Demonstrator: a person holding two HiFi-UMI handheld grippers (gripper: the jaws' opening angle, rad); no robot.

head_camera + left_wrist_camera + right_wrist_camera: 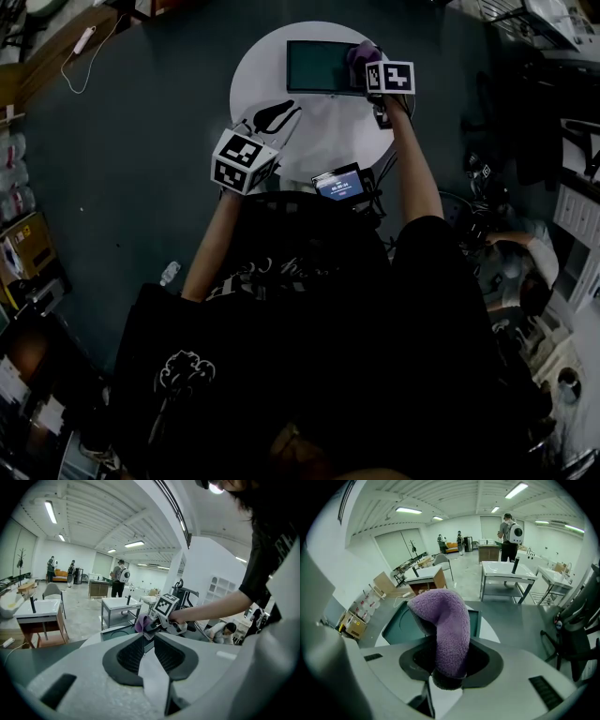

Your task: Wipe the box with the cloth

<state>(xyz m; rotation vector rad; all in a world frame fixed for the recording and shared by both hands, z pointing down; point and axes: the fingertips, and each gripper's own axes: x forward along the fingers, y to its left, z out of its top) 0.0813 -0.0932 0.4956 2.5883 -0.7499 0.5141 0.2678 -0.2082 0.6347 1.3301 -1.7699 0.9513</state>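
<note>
Round white table (323, 127), seen from above. A green box (319, 66) is set at the table's far edge, open top up, one long side turned toward the person.

- Box is shallow. Nothing is seen inside it in the head view or the right gripper view (401, 627), though its right end is covered by the cloth.
- Purple cloth (360, 52) is clamped by the right gripper (370, 64). The jaws are closed on the cloth's lower end (445, 620), and the free end is flopped forward over the tips. Soft pile, not hard jaw, is thus presented to the box.
- Cloth is placed at the box's right end, at or over the rim. Contact cannot be confirmed.
- Judged: wiping is in hand at that end, and a stroke toward the left end would be called for next.
- Left gripper (274, 117) is held over the table's near left edge, well apart from the box. Its jaws are brought together at the tips, with nothing between them (143, 637).
- Judged: it is parked clear of the wiping path. The box is not steadied by it, so a light box may be pushed along by a firm stroke.
- A small lit screen (337, 184) is noted at the table's near edge; what carries it cannot be told.
</note>
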